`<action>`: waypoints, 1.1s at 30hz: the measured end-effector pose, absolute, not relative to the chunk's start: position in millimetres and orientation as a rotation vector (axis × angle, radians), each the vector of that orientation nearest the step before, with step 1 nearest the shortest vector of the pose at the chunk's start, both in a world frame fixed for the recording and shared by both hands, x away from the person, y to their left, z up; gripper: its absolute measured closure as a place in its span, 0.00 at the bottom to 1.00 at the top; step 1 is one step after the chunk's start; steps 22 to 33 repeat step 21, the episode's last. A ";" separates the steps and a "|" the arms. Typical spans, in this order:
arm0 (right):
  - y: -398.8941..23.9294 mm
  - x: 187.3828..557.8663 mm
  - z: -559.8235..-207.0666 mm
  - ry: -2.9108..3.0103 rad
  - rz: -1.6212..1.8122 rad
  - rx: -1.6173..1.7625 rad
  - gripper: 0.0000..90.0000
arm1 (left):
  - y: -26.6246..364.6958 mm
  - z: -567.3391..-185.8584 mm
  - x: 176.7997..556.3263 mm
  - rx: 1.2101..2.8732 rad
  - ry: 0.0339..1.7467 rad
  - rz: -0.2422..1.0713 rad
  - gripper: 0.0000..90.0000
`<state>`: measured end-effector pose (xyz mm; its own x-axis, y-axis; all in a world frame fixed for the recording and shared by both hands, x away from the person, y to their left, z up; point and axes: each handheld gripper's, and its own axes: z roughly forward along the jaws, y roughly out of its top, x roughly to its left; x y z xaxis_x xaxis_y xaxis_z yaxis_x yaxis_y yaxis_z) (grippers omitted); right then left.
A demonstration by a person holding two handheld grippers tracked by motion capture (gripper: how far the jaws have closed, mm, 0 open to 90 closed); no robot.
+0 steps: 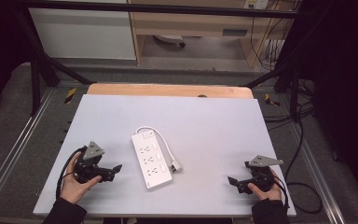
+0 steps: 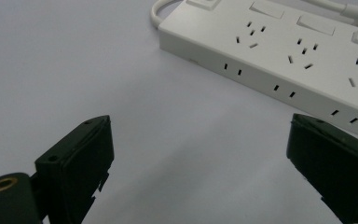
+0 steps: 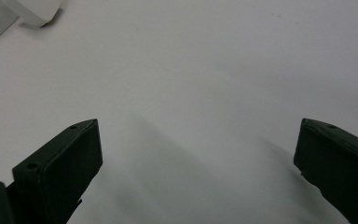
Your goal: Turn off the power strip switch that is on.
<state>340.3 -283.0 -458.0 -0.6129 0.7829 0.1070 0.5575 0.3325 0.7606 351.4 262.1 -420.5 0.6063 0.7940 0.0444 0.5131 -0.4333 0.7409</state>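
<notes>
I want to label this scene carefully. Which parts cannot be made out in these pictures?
- White plastic power strip: switch markings too small in the high view; its far end is cut off by the left gripper view's edge.
- White plug: prongs too small; cut off by the corner in the right gripper view.

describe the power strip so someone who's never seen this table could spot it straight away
Start at the pale grey table top. Near its middle, slightly left, a long white power strip lies flat at a slant. It is the one white slab there, with rows of sockets and a white cable looping along its right side.
</notes>
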 end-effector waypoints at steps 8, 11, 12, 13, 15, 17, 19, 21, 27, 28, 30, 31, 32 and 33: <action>-282.7 340.2 -458.1 2.326 1.153 1.201 0.02 | 274.8 -434.1 342.9 2.128 1.044 0.503 0.07; -283.0 340.4 -458.2 2.327 1.152 1.202 0.02 | 278.9 -437.8 341.1 2.119 1.051 0.499 0.07; -282.9 340.4 -458.2 2.327 1.151 1.201 0.02 | 279.6 -438.4 340.8 2.118 1.055 0.499 0.07; -283.0 340.4 -458.2 2.328 1.151 1.199 0.02 | 280.3 -438.5 340.8 2.118 1.056 0.503 0.07; -282.9 340.4 -458.2 2.328 1.152 1.201 0.02 | 281.2 -438.6 340.4 2.115 1.060 0.505 0.07; -283.0 340.3 -457.9 2.326 1.157 1.203 0.02 | 282.0 -439.7 339.4 2.114 1.057 0.505 0.07; -283.4 340.0 -457.4 2.321 1.163 1.203 0.02 | 282.6 -441.4 338.7 2.115 1.059 0.496 0.07; -284.2 339.9 -456.7 2.320 1.166 1.203 0.02 | 282.8 -441.8 338.6 2.119 1.062 0.497 0.07; -284.2 339.9 -456.7 2.320 1.166 1.203 0.02 | 282.8 -441.8 338.6 2.119 1.062 0.497 0.07; -284.2 339.9 -456.7 2.320 1.166 1.203 0.02 | 282.8 -441.8 338.6 2.119 1.062 0.497 0.07; -284.2 339.9 -456.7 2.320 1.166 1.203 0.02 | 282.8 -441.8 338.6 2.119 1.062 0.497 0.07; -284.2 339.9 -456.7 2.320 1.166 1.203 0.02 | 282.8 -441.8 338.6 2.119 1.062 0.497 0.07; -284.2 339.9 -456.7 2.320 1.166 1.203 0.02 | 282.8 -441.8 338.6 2.119 1.062 0.497 0.07; -284.2 339.9 -456.7 2.320 1.166 1.203 0.02 | 282.8 -441.8 338.6 2.119 1.062 0.497 0.07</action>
